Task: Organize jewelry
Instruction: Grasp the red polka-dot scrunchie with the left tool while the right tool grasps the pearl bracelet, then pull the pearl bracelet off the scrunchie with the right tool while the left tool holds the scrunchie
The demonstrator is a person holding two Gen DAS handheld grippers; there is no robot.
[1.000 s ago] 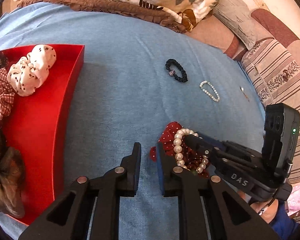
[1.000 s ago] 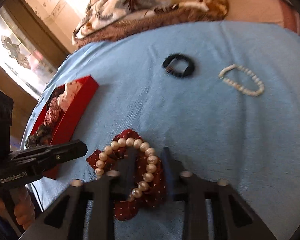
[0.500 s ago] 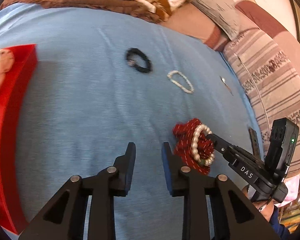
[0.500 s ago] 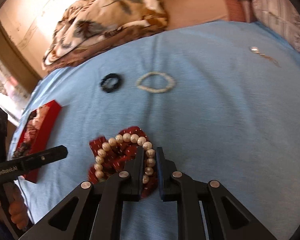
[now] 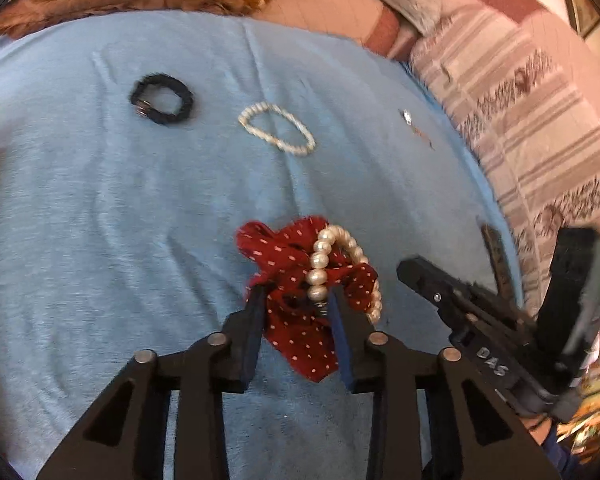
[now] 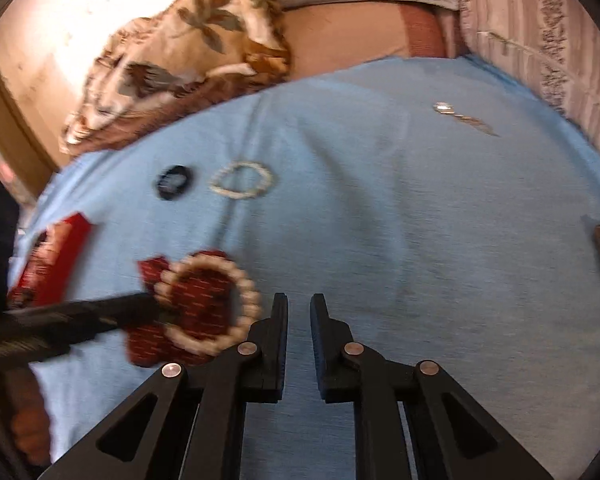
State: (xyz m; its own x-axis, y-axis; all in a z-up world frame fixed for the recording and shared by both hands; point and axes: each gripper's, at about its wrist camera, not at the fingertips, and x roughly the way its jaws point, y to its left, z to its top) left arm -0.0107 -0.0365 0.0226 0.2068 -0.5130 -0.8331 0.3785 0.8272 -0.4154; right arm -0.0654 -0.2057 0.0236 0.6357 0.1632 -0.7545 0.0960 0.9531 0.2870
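While the left gripper (image 5: 296,300) straddles a dark red, white-dotted fabric scrunchie (image 5: 296,280) lying on the light blue cloth-covered bed (image 5: 120,220), its fingers (image 5: 252,320) stand apart on either side of the fabric, touching or nearly touching it; a firm clamp cannot be told. Looped over the scrunchie is a bracelet of large cream pearl beads (image 5: 324,256), its near end lying between the left fingers and its far arc rising just beyond their tips. The right gripper (image 6: 299,304) sits just to the right of this bundle, fingers (image 6: 278,320) slightly parted around a narrow gap with only blue cloth between them. In the right wrist view the scrunchie and pearl bracelet (image 6: 208,304) lie just left of the right fingers, with the left gripper's black tip reaching onto them.

Well beyond the left fingertips, a black beaded bracelet (image 5: 162,98) lies to the left and a thin bracelet of small white pearls (image 5: 276,128) straight ahead, near each other but apart. Farther right lies a small silver pendant piece (image 5: 407,115). A red tray (image 6: 56,264) sits far left of the right fingers, its contents blurred.
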